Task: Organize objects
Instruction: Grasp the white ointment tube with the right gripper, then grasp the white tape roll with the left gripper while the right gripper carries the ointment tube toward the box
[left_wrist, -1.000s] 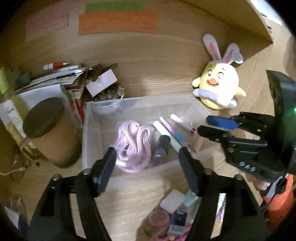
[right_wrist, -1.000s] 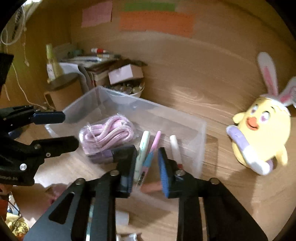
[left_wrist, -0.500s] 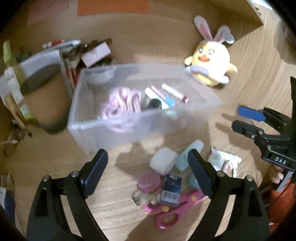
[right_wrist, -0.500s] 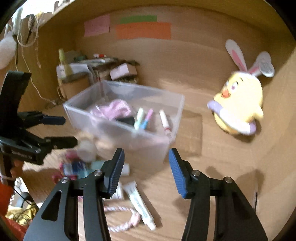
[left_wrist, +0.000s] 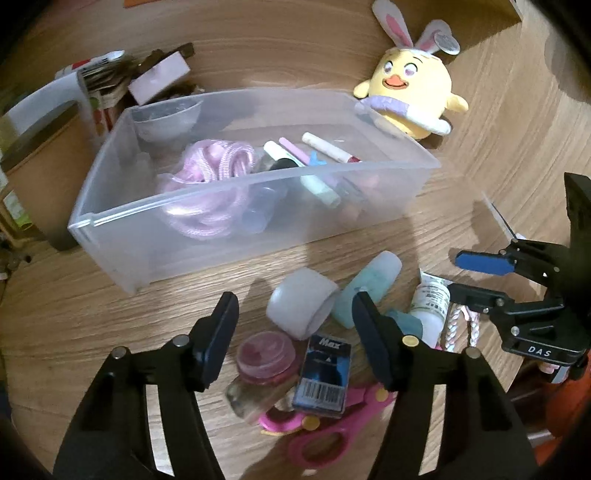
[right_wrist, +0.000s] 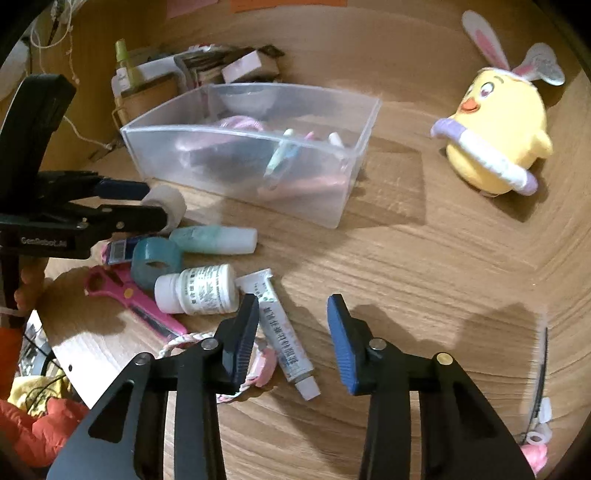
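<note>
A clear plastic bin on the wooden desk holds a pink cord, markers and a dark bottle. In front of it lies a pile: white tape roll, teal tube, teal tape roll, pink jar, blue Max staple box, pink scissors, white pill bottle and ointment tube. My left gripper is open over the pile. My right gripper is open above the ointment tube.
A yellow bunny-eared plush sits right of the bin. Books, a small box and a brown cylinder container crowd the back left. A pink-white braided cord lies near the desk's front edge.
Both grippers have pulled back from over the bin toward the front of the desk and now hang over the pile of loose items. The right gripper's jaws have opened wider.
</note>
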